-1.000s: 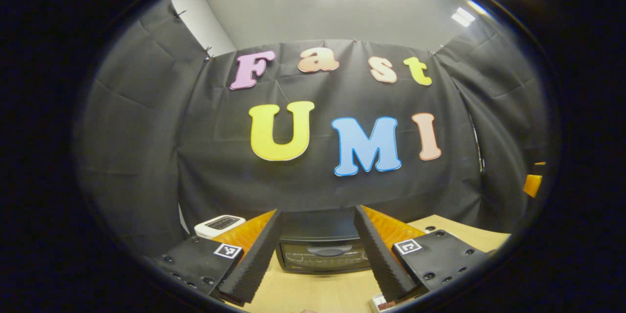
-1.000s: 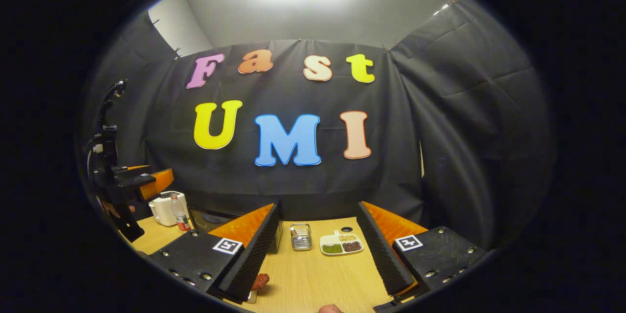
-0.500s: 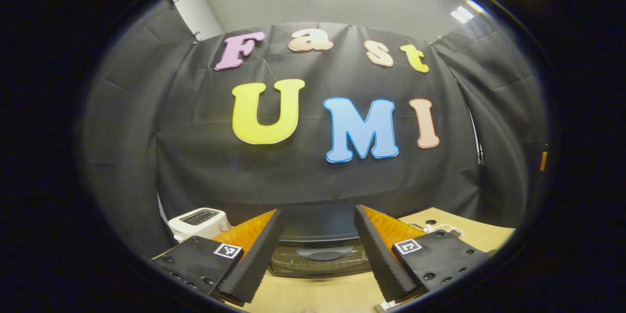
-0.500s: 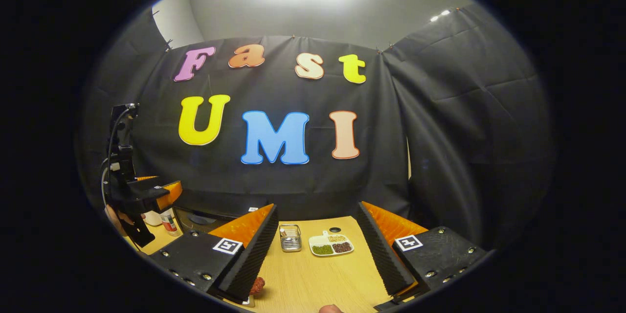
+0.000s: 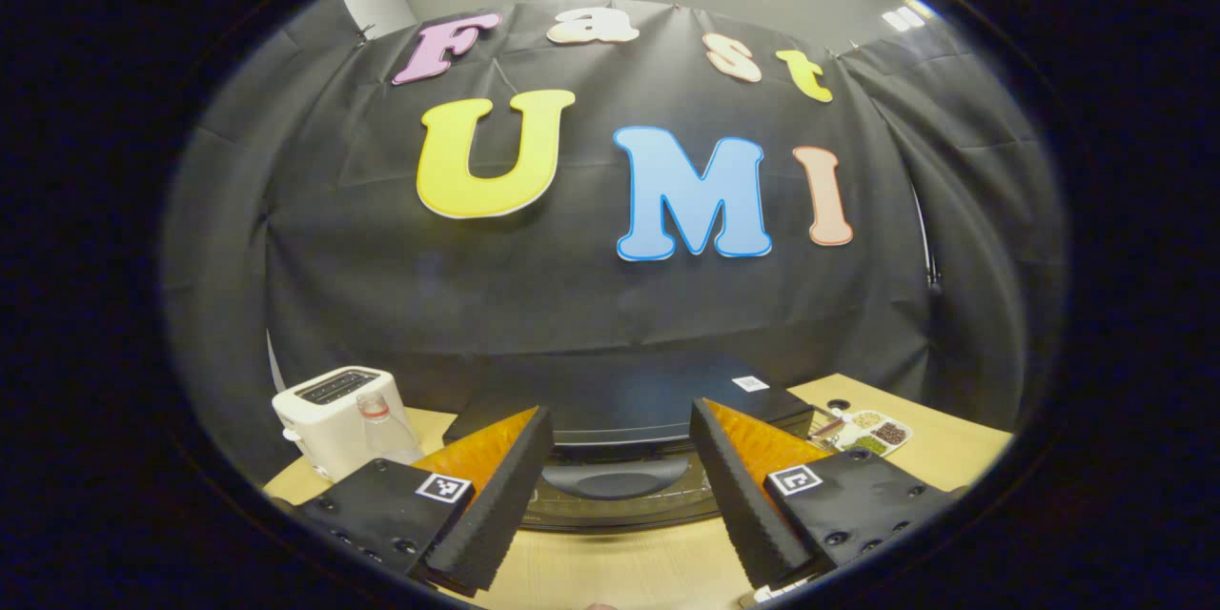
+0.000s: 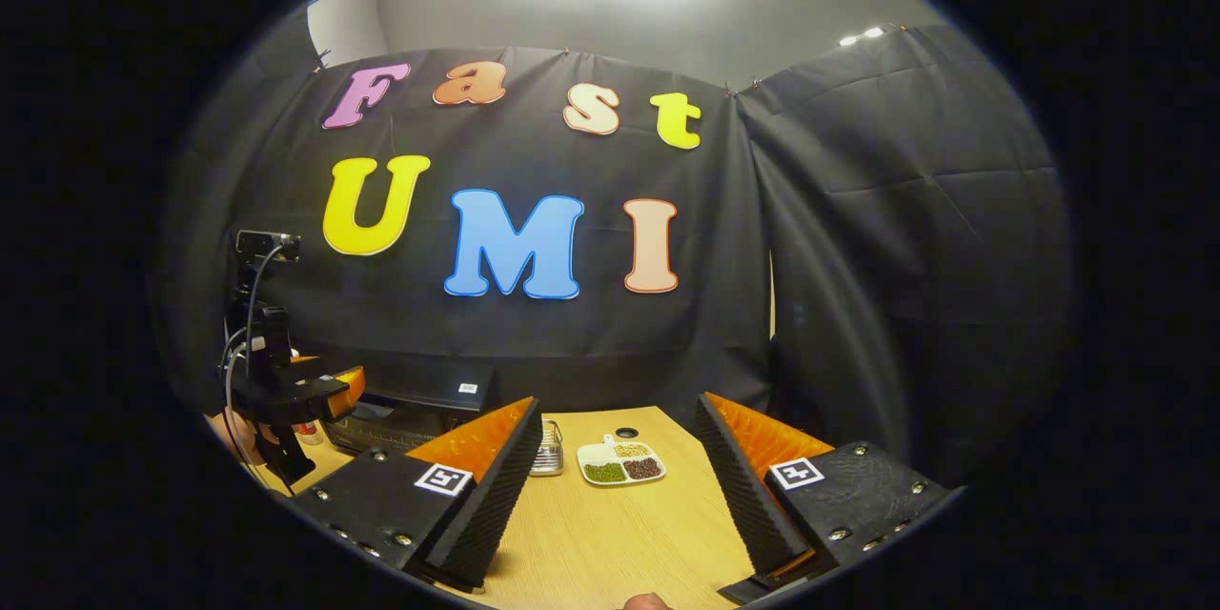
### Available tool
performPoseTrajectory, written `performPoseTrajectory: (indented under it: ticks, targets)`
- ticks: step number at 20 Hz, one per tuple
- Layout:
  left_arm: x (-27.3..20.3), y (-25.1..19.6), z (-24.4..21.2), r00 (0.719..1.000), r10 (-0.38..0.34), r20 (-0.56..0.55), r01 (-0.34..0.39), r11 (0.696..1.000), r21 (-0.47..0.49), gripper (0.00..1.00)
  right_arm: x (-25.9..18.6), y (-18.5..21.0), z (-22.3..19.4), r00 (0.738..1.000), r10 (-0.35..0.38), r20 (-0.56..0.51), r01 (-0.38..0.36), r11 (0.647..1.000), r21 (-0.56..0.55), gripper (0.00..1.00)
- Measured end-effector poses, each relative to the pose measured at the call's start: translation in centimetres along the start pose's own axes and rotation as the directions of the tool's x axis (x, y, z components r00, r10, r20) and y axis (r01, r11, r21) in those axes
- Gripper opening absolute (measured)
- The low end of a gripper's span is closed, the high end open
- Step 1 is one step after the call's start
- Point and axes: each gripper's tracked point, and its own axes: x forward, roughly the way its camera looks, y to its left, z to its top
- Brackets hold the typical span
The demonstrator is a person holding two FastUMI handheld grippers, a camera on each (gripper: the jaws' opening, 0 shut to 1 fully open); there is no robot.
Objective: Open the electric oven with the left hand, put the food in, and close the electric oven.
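Your left gripper [image 5: 615, 496] has its fingers wide apart and empty, lined up with the handle [image 5: 610, 479] of the closed oven [image 5: 629, 410] on the surface [image 5: 620, 572], ready to pull it open.

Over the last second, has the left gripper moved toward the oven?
Yes. The left gripper has come closer: the oven looms larger between its fingers, beside the toaster.

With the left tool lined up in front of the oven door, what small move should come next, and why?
Probably ease the left tool forward and slightly down onto the black electric oven's curved door handle. The tool is open, the handle sits centred between its fingers but untouched, and the door looks closed.
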Motion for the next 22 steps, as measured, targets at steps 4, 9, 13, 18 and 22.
performPoseTrajectory:
  ticks: [4,9,13,18,22]
  targets:
    - [2.3,0.3,-2.7,0.999,0.007,-0.044,-0.007,1.000,-0.004,1.00,0.1,0.0,-0.1,1.000,-0.023,-0.010,0.023,0.999,-0.025,0.98]
    - [3.9,0.5,-4.5,0.997,0.009,-0.072,-0.009,1.000,-0.006,0.98,0.1,-0.1,-0.5,0.999,-0.040,-0.029,0.039,0.998,-0.039,0.98]
    - [4.3,0.7,-5.6,0.995,0.015,-0.095,-0.016,1.000,-0.010,0.98,0.1,-0.1,-0.6,0.999,-0.039,-0.031,0.037,0.998,-0.046,0.98]
    - [4.7,0.7,-5.7,0.996,0.019,-0.083,-0.016,0.999,0.036,0.98,0.1,0.1,-0.7,0.999,-0.026,-0.037,0.024,0.999,-0.047,0.97]
    - [4.4,0.7,-6.0,0.996,0.021,-0.083,-0.019,1.000,0.023,1.00,0.0,0.2,-0.5,0.999,-0.013,-0.033,0.011,0.999,-0.049,0.98]
